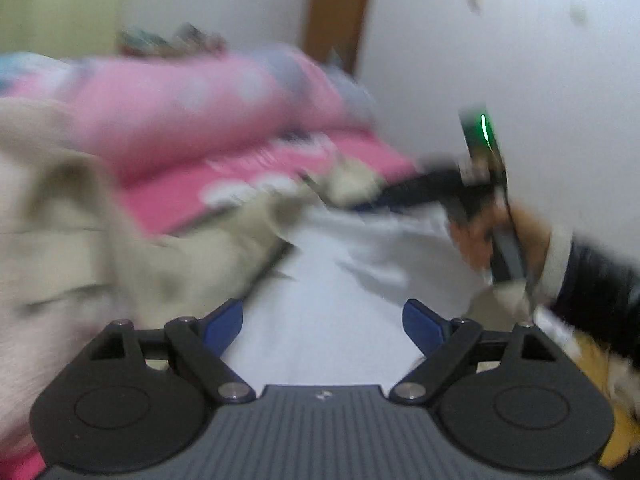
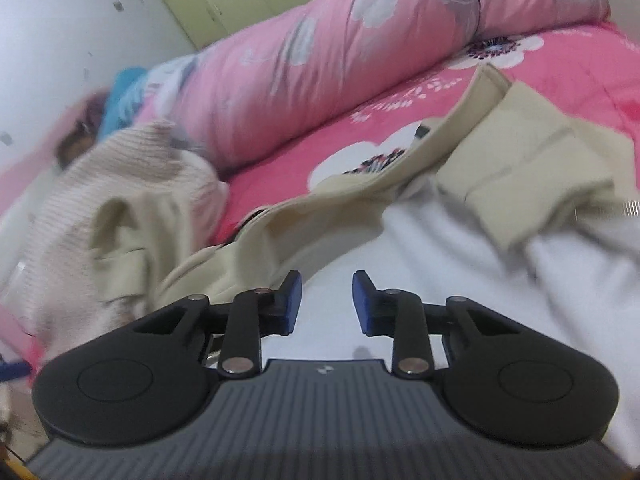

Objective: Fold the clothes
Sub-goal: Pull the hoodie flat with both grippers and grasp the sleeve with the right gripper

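Left wrist view is pretty smeared, but my left gripper (image 1: pixel 322 322) has its blue pads spread wide with nothing between them, hanging over the white lining (image 1: pixel 340 280) of the beige jacket (image 1: pixel 168 264). My right gripper (image 1: pixel 400 196) shows up in that same view over by the wall side of the bed, held in a hand (image 1: pixel 516 236); its tip seems to touch a bit of beige cloth, though I can't tell how from the blur. Right wrist view is sharper: jaws partly open, a modest gap, nothing held, hovering over the white lining (image 2: pixel 440 264). Beige jacket (image 2: pixel 360 184) is spread on the pink floral bedsheet (image 2: pixel 280 184), a sleeve (image 2: pixel 532 168) folded across the lining. Past it, a pale knit sweater (image 2: pixel 132 172) sits against the rolled pink quilt (image 2: pixel 340 52) along the far edge.
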`<state>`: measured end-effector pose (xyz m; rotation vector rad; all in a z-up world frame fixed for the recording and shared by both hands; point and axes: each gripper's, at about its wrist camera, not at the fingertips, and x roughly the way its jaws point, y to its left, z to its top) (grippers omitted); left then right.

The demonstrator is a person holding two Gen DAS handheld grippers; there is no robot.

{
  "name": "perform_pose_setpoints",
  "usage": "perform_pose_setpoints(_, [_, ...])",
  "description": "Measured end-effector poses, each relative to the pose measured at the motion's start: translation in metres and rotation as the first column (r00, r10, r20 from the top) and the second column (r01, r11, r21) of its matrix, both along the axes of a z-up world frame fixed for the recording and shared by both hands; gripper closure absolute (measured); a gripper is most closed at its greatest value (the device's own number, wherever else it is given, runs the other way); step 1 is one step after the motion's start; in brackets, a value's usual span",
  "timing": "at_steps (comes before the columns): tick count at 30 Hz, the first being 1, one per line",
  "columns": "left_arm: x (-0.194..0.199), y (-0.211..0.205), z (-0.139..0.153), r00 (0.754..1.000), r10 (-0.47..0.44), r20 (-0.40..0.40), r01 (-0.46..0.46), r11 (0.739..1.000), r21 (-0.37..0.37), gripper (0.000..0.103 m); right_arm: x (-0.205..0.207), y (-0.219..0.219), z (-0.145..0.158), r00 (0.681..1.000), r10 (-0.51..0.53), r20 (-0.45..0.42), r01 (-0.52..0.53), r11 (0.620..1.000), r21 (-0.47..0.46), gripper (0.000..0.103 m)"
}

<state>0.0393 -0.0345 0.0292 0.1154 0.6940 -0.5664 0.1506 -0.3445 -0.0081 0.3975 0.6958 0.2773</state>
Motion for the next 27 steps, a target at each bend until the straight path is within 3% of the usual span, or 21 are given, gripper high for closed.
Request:
perform_pose_setpoints(3, [0.053, -0.052, -0.022, 0.994, -0.091, -0.053, 0.093, 0.994, 0.053, 0.029, 0.022, -0.006, -0.003, 1.000, -0.009, -0.014, 0.008, 0.997, -0.074, 0.084])
perform_pose_setpoints(5, [0.082, -0.063, -0.047, 0.999, -0.035, -0.035, 0.038, 0.994, 0.104, 0.031, 0.037, -0.009, -0.004, 1.000, -0.015, -0.023, 0.012, 0.992, -0.124, 0.085])
perform_pose_setpoints(7, [0.107, -0.058, -0.060, 0.998, 0.055, -0.013, -0.053, 0.993, 0.104, 0.035, 0.051, -0.012, -0.007, 0.999, -0.017, -0.035, 0.011, 0.984, -0.179, 0.085])
perform_pose_setpoints(9, [0.125, -0.045, -0.063, 0.992, 0.129, 0.015, -0.130, 0.989, 0.077, 0.040, 0.072, -0.017, -0.011, 0.998, -0.020, -0.057, 0.008, 0.977, -0.215, 0.085])
perform_pose_setpoints(11, [0.138, -0.031, -0.061, 0.982, 0.184, 0.044, -0.185, 0.983, 0.003, 0.042, 0.094, -0.020, -0.016, 0.997, -0.021, -0.080, 0.001, 0.971, -0.240, 0.085])
perform_pose_setpoints(14, [0.147, -0.019, -0.061, 0.942, 0.299, 0.150, -0.293, 0.954, -0.061, 0.040, 0.133, -0.024, -0.027, 0.993, -0.018, -0.113, -0.010, 0.969, -0.249, 0.086])
perform_pose_setpoints(16, [0.153, -0.011, -0.067, 0.923, 0.350, 0.158, -0.340, 0.936, -0.089, 0.039, 0.157, -0.029, -0.037, 0.988, -0.047, -0.149, 0.010, 0.971, -0.238, 0.088])
perform_pose_setpoints(19, [0.161, -0.001, -0.075, 0.893, 0.417, 0.168, -0.399, 0.907, -0.131, 0.040, 0.188, -0.032, -0.049, 0.981, -0.096, -0.171, 0.042, 0.955, -0.295, 0.092])
perform_pose_setpoints(20, [0.159, 0.000, -0.076, 0.891, 0.420, 0.169, -0.400, 0.905, -0.141, 0.040, 0.197, -0.031, -0.051, 0.980, -0.105, -0.170, 0.048, 0.949, -0.311, 0.092])
perform_pose_setpoints(22, [0.156, 0.002, -0.076, 0.888, 0.427, 0.171, -0.402, 0.901, -0.161, 0.039, 0.214, -0.036, -0.050, 0.978, -0.155, -0.143, 0.097, 0.933, -0.345, 0.103])
perform_pose_setpoints(27, [0.156, 0.002, -0.081, 0.892, 0.428, 0.147, -0.402, 0.899, -0.175, 0.039, 0.255, -0.049, -0.046, 0.958, -0.280, -0.064, 0.228, 0.877, -0.422, 0.103])
